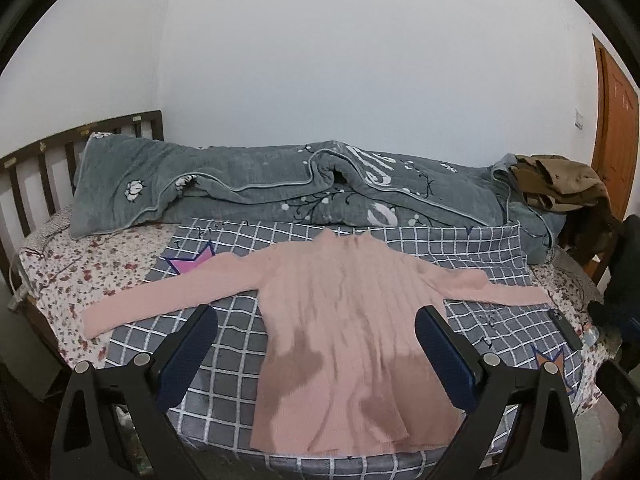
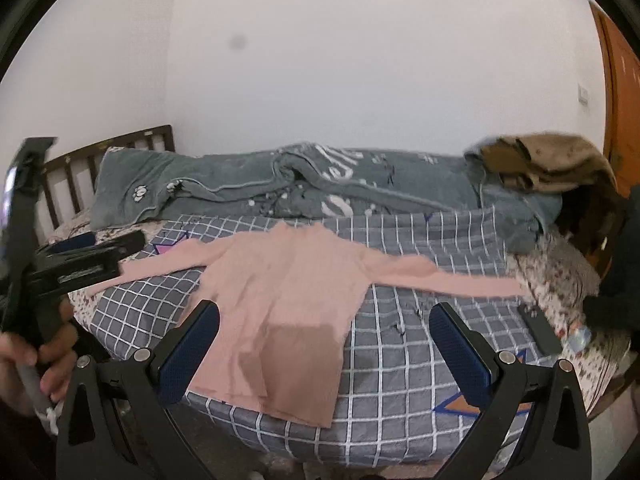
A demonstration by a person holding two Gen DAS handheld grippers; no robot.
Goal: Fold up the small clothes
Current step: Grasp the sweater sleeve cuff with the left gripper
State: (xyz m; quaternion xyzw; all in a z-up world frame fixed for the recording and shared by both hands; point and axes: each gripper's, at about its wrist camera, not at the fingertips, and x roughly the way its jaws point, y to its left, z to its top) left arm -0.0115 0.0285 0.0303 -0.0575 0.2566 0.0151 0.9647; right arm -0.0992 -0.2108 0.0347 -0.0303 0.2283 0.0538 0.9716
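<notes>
Left wrist view, left to right. A dark wooden slatted headboard (image 1: 36, 176) stands at the far left of the bed. A floral-print bedsheet (image 1: 60, 276) covers the mattress, and on it lies a grey quilt with a white grid pattern (image 1: 224, 344). A rumpled grey-green comforter with white flower motifs (image 1: 248, 184) runs along the wall side. The pink ribbed long-sleeved sweater (image 1: 340, 308) lies flat on the grid quilt with both sleeves spread outward and its hem toward the camera; darker patches show on its lower half. The left gripper (image 1: 316, 356) hangs above the hem with its 2 blue-padded fingers (image 1: 188, 356) spread wide to either side of the sweater body, gripping nothing. A brown garment heap (image 1: 560, 184) sits on the comforter's right end, and an orange wooden door (image 1: 616, 132) closes the right edge.

Right wrist view, left to right. A hand (image 2: 44, 356) at the left edge holds the black frame of the other tool. The sweater sits left of centre, its right sleeve (image 2: 452, 280) reaching across the quilt. The right gripper (image 2: 324, 348) has its 2 fingers spread wide apart above the sweater's hem and the bare quilt, holding nothing. A dark rectangular phone (image 2: 540, 328) lies on the quilt near the right edge of the bed, just beyond the sleeve's cuff.
</notes>
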